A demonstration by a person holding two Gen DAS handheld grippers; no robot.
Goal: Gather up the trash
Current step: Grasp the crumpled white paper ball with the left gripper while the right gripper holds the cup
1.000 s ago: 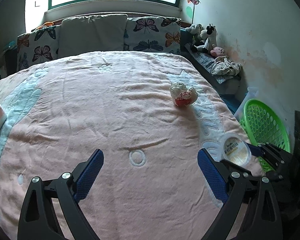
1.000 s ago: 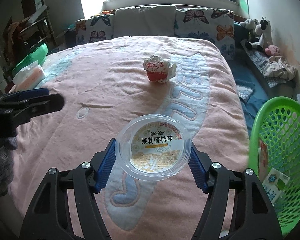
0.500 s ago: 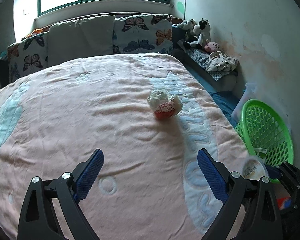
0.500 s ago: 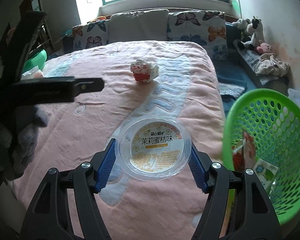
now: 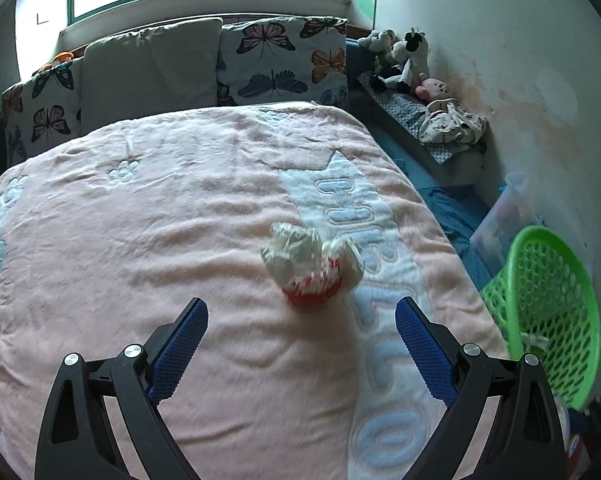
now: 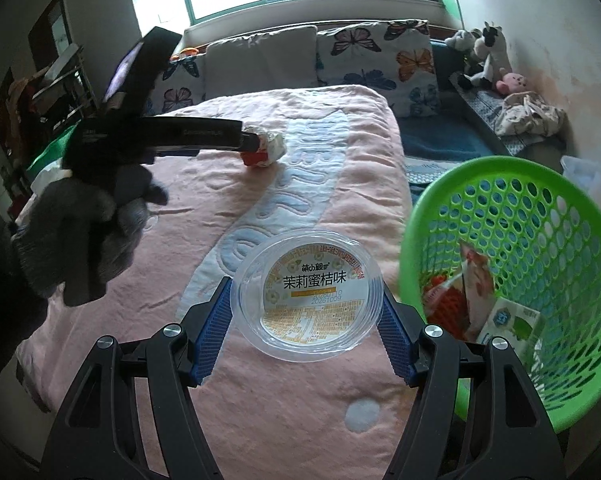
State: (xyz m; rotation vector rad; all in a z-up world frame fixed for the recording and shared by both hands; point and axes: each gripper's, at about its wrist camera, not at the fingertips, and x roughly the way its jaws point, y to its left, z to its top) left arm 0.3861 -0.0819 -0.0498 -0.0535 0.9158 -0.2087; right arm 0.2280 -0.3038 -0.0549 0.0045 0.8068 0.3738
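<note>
Jaws of the right gripper [image 6: 306,322] press their blue pads against both sides of a clear plastic cup [image 6: 306,294] with a yellow-and-white printed lid, holding it in the lower middle of the right wrist view, above the pink blanket [image 6: 260,408]. Just to the right of the cup, at the right edge of that frame, stands a green perforated basket [image 6: 516,216]; inside it lie a red-and-white wrapper [image 6: 470,276] and a small white carton [image 6: 512,322].

In the left wrist view, the left gripper [image 5: 300,340] has its jaws spread wide with nothing between the pads. A crumpled white-and-red wrapper [image 5: 312,266] lies on the blanket just above the gap between the fingers, near the frame's centre, not touching either pad. The green basket shows at the right edge there too, beside the bed.

At the left of the right wrist view, a hand in a grey glove [image 6: 80,236] grips the left tool, whose black finger reaches to the crumpled wrapper in the upper middle.

Butterfly-print pillows [image 5: 284,62] line the top of the bed under the window.
</note>
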